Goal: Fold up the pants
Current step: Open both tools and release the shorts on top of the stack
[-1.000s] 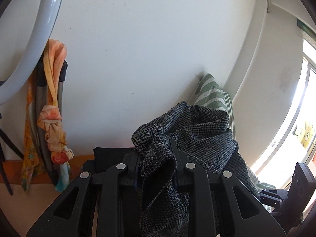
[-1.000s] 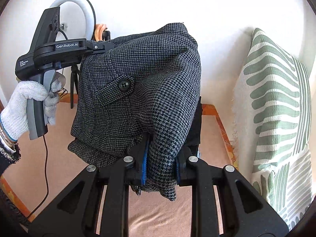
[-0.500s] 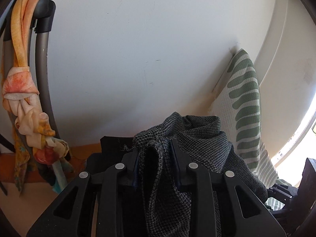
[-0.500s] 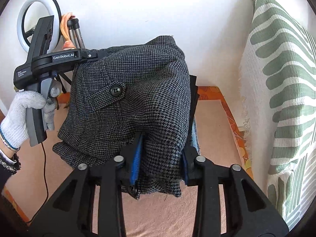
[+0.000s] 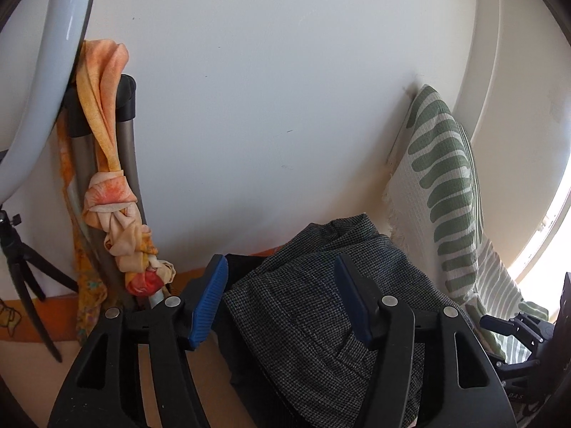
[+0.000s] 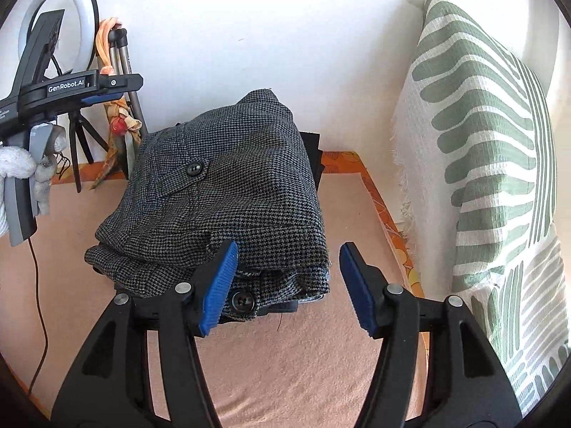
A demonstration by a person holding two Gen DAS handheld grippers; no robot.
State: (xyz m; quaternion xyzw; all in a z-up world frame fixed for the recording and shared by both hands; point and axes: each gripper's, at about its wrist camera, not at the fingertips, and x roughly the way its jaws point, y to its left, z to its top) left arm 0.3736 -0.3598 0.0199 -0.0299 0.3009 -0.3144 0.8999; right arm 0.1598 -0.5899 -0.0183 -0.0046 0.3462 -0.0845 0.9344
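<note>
On the left we see our left gripper [image 5: 282, 297] with its blue pads spread wide and nothing between them; the folded pants [image 5: 321, 303] lie just below and beyond its tips, not pinched. In the right wrist view that same gripper [image 6: 107, 87] hangs in a white-gloved hand [image 6: 18, 167] above the left edge of the bed [image 6: 303, 367], apart from the cloth. Behind it a ring light [image 6: 59, 25] and a tripod [image 6: 123, 71] with an orange scarf [image 5: 107, 164] stand against the wall. The pants [image 6: 228, 192] sit folded in a stack toward the back edge of the bed, a button showing on top. Our right gripper [image 6: 289, 287] is also spread wide, holding nothing; its left pad overlaps the stack's near edge, though we cannot tell whether it touches. A green-striped pillow [image 6: 492, 164] leans along the right edge.
</note>
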